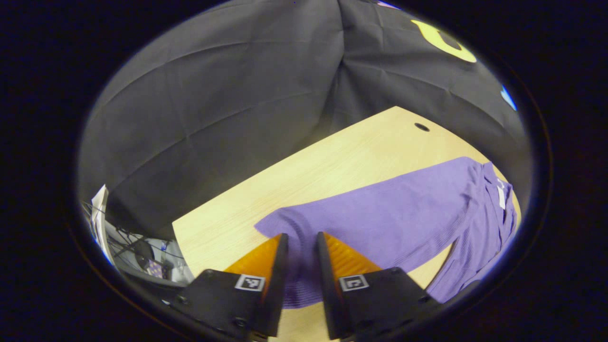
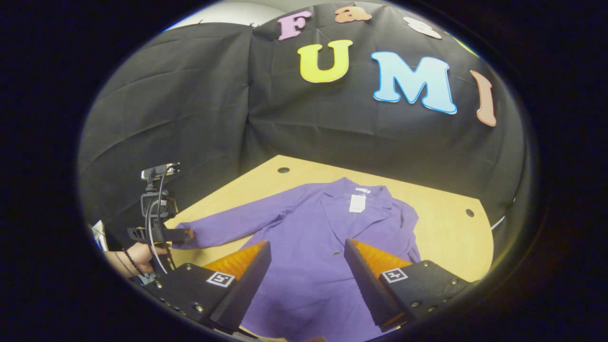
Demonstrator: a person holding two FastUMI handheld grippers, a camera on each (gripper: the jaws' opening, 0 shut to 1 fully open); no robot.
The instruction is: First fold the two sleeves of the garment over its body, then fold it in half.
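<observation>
A purple jacket (image 2: pixel 323 223) lies spread face up on the pale wooden table (image 2: pixel 446 228), collar and white tag (image 2: pixel 357 203) toward the wall. One sleeve (image 2: pixel 237 221) stretches flat out to the left. In the left gripper view that sleeve (image 1: pixel 380 209) runs from the body down to my left gripper (image 1: pixel 301 242), whose jaws stand narrowly apart astride the cuff. In the right gripper view the left gripper (image 2: pixel 183 234), held by a hand (image 2: pixel 137 256), sits at the cuff's end. My right gripper (image 2: pixel 308 244) hovers open over the jacket's lower body, its jaws wide apart.
Black cloth walls close in the table at the back and left. The tabletop (image 1: pixel 332 161) has small round cable holes (image 2: pixel 283 169) (image 2: pixel 470 212). Cables and equipment (image 1: pixel 142 251) sit below the table's left edge.
</observation>
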